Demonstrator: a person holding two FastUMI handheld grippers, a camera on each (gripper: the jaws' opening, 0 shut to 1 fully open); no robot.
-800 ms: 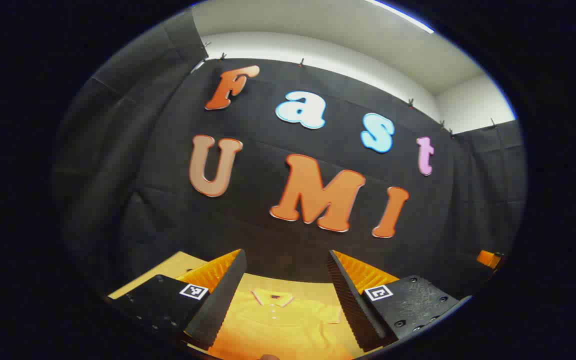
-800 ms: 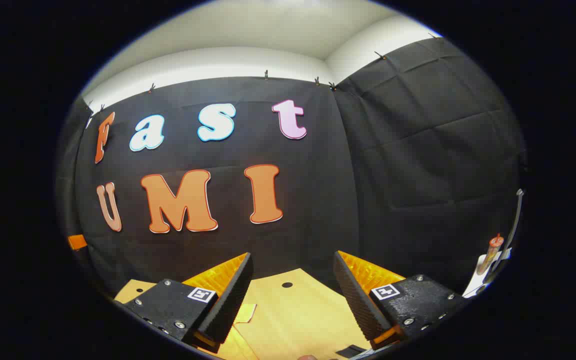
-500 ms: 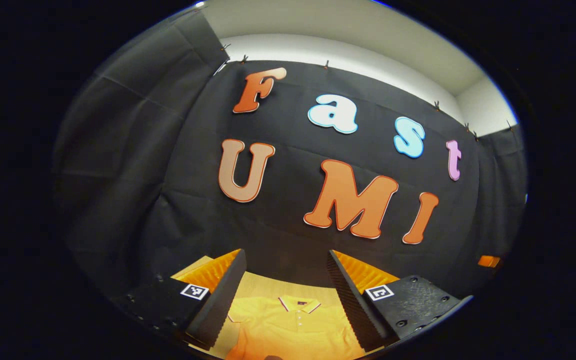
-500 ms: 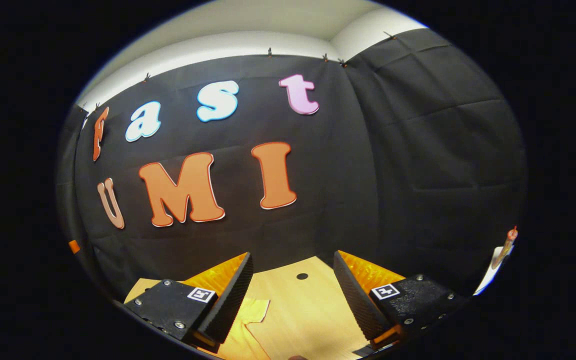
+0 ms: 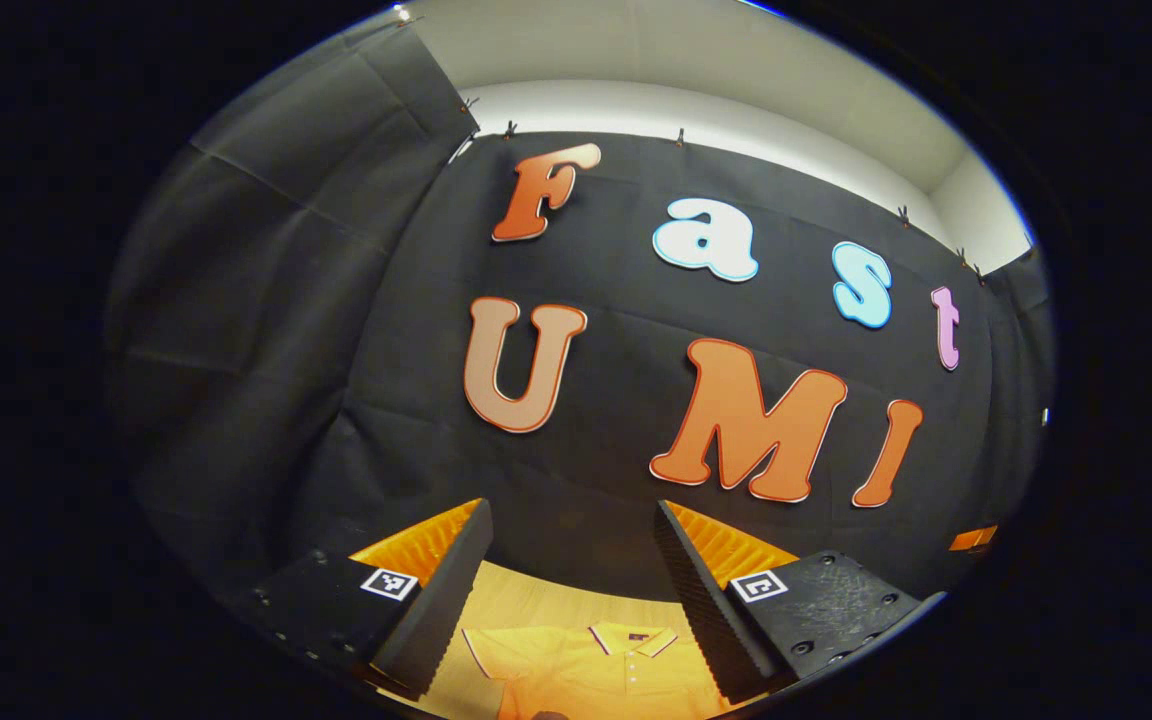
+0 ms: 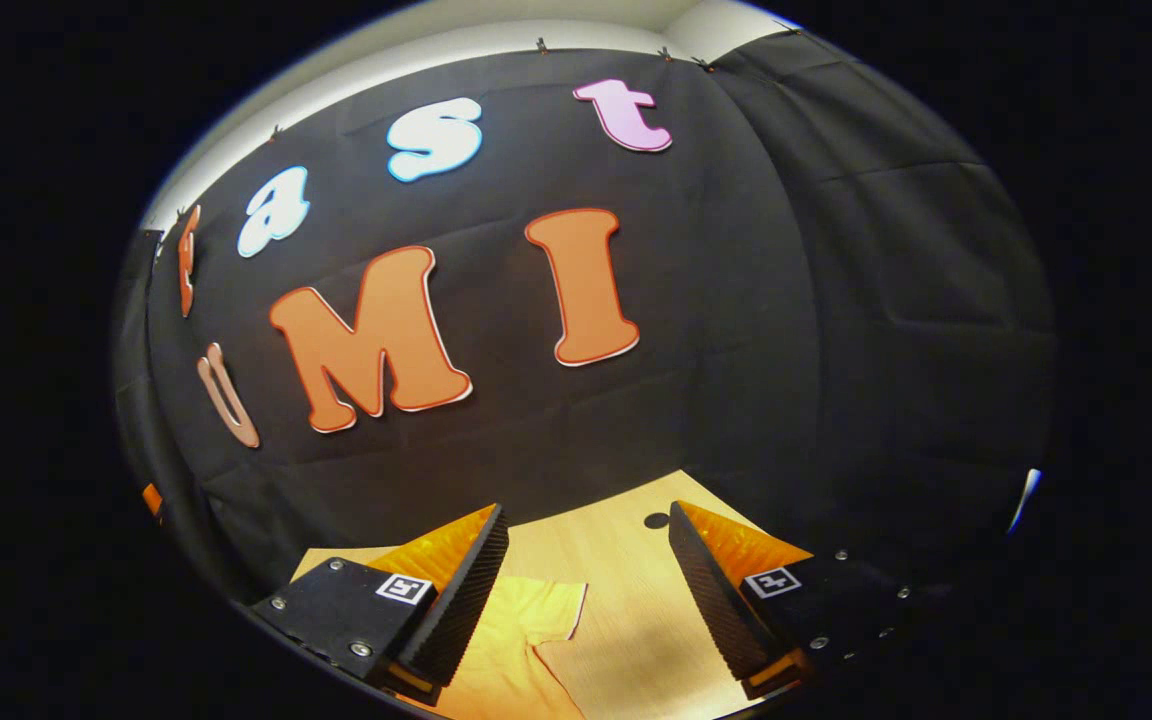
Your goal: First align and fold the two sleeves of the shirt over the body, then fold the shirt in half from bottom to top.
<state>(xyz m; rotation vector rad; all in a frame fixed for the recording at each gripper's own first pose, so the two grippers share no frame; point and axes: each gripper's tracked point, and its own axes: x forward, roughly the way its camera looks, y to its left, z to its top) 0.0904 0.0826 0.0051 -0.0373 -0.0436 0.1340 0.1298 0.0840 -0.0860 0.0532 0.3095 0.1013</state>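
Note:
A yellow polo shirt [image 5: 576, 665] lies flat on the wooden table, its collar [image 5: 628, 638] toward the back wall. In the left gripper view my left gripper [image 5: 573, 600] hangs open above the shirt's chest and collar, with nothing between its fingers. In the right gripper view one short sleeve [image 6: 536, 612] of the shirt [image 6: 501, 660] spreads out on the table. My right gripper [image 6: 588, 590] is open above that sleeve's outer edge and the bare wood beside it, holding nothing.
The light wooden table [image 6: 626, 620] runs back to the black cloth wall. A small round dark hole [image 6: 656, 520] sits in the tabletop near the far right corner. An orange object [image 5: 973, 538] is at the wall's right edge in the left gripper view.
Both grippers have tilted downward and moved. The collar has shifted right between the left fingers. More of the sleeve and table has come into the right gripper view. Both stayed open.

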